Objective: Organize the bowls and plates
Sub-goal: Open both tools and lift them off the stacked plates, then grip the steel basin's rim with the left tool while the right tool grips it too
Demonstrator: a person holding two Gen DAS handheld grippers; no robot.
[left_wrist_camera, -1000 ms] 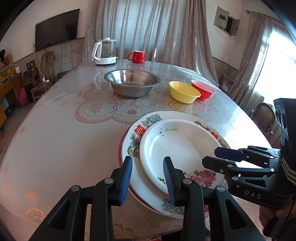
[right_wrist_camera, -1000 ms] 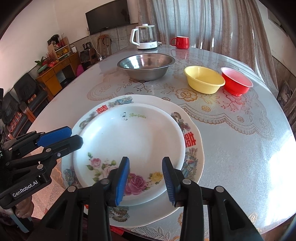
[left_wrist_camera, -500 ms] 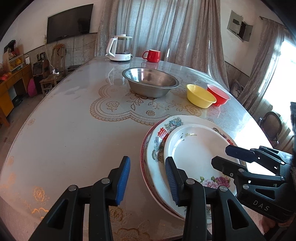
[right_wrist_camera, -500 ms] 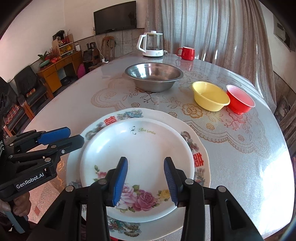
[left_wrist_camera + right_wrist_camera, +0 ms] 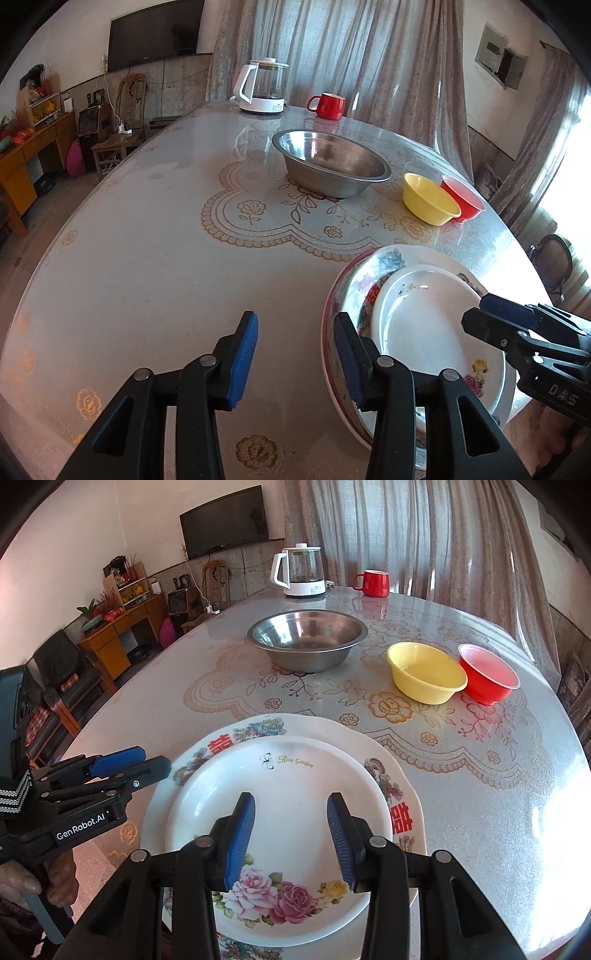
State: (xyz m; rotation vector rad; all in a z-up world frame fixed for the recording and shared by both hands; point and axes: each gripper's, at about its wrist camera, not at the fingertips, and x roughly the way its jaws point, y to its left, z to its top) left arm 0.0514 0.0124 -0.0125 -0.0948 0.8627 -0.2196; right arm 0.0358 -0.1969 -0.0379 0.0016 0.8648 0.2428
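A white rose-patterned plate (image 5: 288,775) lies stacked on a larger flowered plate (image 5: 369,738) at the table's near edge, and a red rim shows beneath them in the left wrist view. My right gripper (image 5: 291,799) hovers open over the white plate's near side with nothing between its pads. My left gripper (image 5: 294,321) hangs over bare tablecloth just left of the stack (image 5: 369,273); its jaws are opening and hold nothing. Further back stand a steel bowl (image 5: 306,638), a yellow bowl (image 5: 424,672) and a red bowl (image 5: 487,675), the last two touching.
A glass kettle (image 5: 301,572) and a red mug (image 5: 373,583) stand at the table's far edge. The round table (image 5: 147,258) wears a glossy lace-print cover. A chair (image 5: 552,258) sits off its right side. Cabinets and seats line the room on the left.
My left gripper has slid left, off the plates and over bare tablecloth, and its jaws have widened. My right gripper has drawn back slightly from the stack.
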